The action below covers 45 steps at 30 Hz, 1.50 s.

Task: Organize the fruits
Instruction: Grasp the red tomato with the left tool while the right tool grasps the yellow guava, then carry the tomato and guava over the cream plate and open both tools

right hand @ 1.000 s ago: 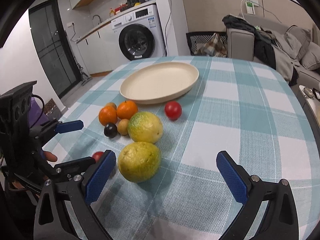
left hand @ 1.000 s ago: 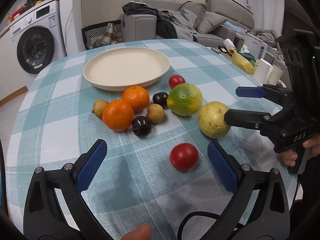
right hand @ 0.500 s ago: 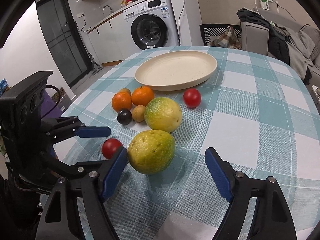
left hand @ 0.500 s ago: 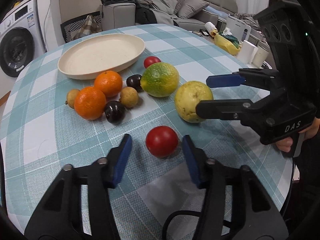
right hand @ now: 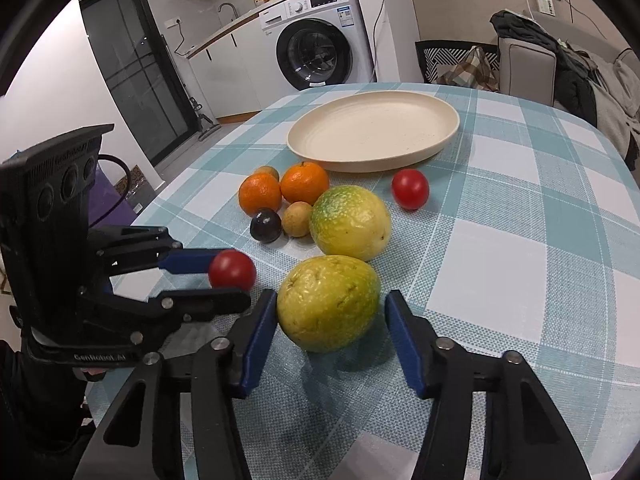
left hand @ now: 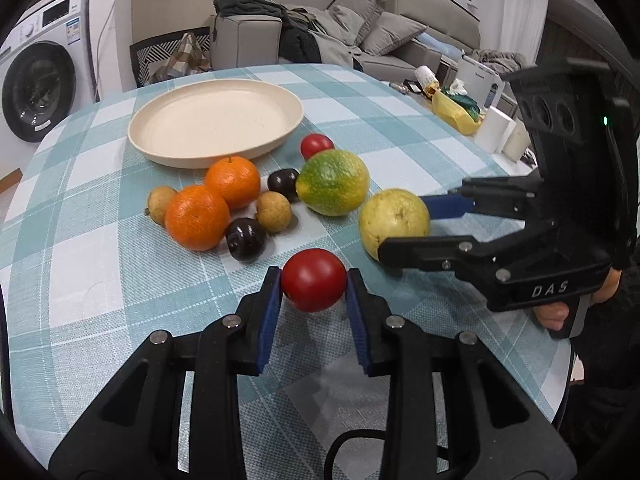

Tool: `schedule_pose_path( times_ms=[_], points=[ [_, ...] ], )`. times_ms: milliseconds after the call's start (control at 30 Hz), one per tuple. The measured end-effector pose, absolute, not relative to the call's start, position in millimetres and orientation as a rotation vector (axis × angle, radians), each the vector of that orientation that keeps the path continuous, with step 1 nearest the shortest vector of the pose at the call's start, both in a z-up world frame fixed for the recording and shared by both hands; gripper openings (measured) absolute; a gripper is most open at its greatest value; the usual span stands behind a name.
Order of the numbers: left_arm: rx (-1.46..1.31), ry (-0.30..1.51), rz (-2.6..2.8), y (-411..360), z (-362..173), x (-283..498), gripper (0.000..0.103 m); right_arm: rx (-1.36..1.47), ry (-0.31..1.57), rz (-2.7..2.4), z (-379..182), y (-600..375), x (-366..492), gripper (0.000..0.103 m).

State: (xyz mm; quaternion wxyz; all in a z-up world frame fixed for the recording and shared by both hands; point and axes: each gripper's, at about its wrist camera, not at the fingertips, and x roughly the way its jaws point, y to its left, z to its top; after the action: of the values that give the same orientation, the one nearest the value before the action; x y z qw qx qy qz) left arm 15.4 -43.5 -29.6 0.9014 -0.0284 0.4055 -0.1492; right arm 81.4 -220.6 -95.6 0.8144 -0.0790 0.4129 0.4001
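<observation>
**Two claws at the fruit pile**

On the checked surface [left hand: 100, 264], the left claw [left hand: 314, 294] had both blue pads pressed against a red tomato [left hand: 313, 279], gripping it at the near edge of the fruit group. Whether the tomato rested on the cloth or sat slightly raised could not be told from either view.

Just to its right, the right claw [right hand: 331, 322] straddled a yellow-green fruit [right hand: 328, 302], its pads narrowed around it: the left pad appeared to touch the skin, while a thin gap showed at the right pad, so it was not clamped. That fruit lay on the cloth.

Beyond them sat a larger green-yellow fruit [left hand: 333, 182], touching nothing but the cloth as far as could be seen. To its left clustered two oranges [left hand: 216, 200], two dark plums [left hand: 246, 239] and two small tan fruits [left hand: 274, 212], packed close together. A second red tomato [left hand: 317, 145] lay between the green-yellow fruit and a cream plate [left hand: 216, 120], which stood at the far side of the group with nothing on it.
</observation>
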Motion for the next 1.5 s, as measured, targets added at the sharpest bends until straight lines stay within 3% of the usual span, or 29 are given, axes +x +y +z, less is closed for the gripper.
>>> schedule_pose_path(
  times_ms=[733, 1500],
  points=[
    [-0.143, 0.712, -0.182, 1.6, 14.2, 47.1, 0.029, -0.107, 0.709, 0.828, -50.3, -218.0, 102.2, 0.052],
    [-0.144, 0.684, -0.055, 20.9, 10.1, 136.0, 0.029, -0.097, 0.755, 0.775, -57.4, -180.7, 182.2, 0.052]
  ],
)
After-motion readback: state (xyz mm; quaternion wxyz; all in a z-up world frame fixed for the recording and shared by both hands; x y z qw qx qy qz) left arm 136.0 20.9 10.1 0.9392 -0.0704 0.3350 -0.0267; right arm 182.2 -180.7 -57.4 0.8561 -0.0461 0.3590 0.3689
